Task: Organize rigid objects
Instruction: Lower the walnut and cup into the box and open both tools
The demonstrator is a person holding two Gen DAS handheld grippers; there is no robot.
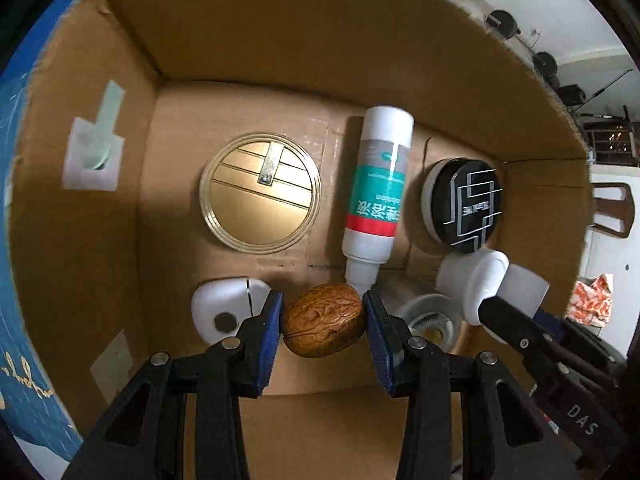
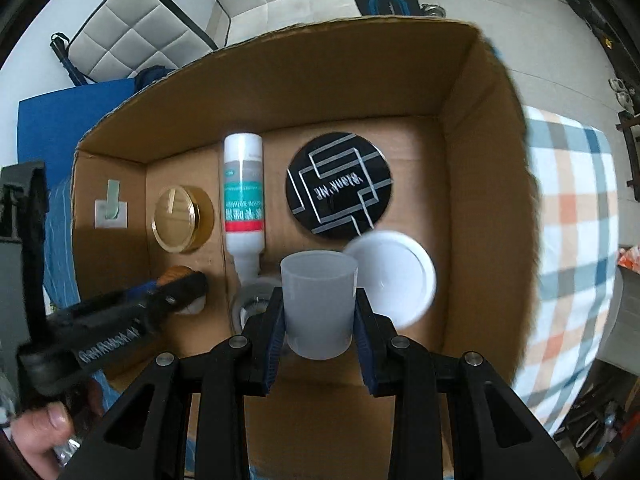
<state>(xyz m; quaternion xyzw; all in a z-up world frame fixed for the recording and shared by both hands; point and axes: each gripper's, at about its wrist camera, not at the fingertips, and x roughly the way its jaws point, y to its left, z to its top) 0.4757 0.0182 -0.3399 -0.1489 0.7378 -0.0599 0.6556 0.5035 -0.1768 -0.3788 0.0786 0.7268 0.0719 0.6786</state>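
Cardboard box (image 1: 280, 60): brown, open at the top, both claws reaching down into it; a gold tin (image 1: 260, 192), a white bottle (image 1: 378, 184) lying flat and a black round case (image 1: 466, 204) rest on its floor.
Left claw (image 1: 323, 320): narrowly parted, blue pads pressed on either side of a brown walnut (image 1: 323, 326), which hangs just above the box floor, close to the bottle's nozzle.
Right claw (image 2: 319, 316): clamped on a translucent plastic cup (image 2: 319, 304), mouth facing away from the camera, held over the near right part of the box beside a white round lid (image 2: 394, 280).
Risk, walnut: hard, rounded and ridged, so once let go it may roll against the bottle or a white gadget (image 1: 224, 308) beside it.
Risk, cup: light and smooth; a drop from height could tip it onto the lid or a small white dish (image 1: 428, 316) below.
Risk, crowding: the two claws work near each other and could knock together.
Pose: both claws point steeply downward, side by side; a thumb (image 2: 56, 420) shows at the left one's handle.
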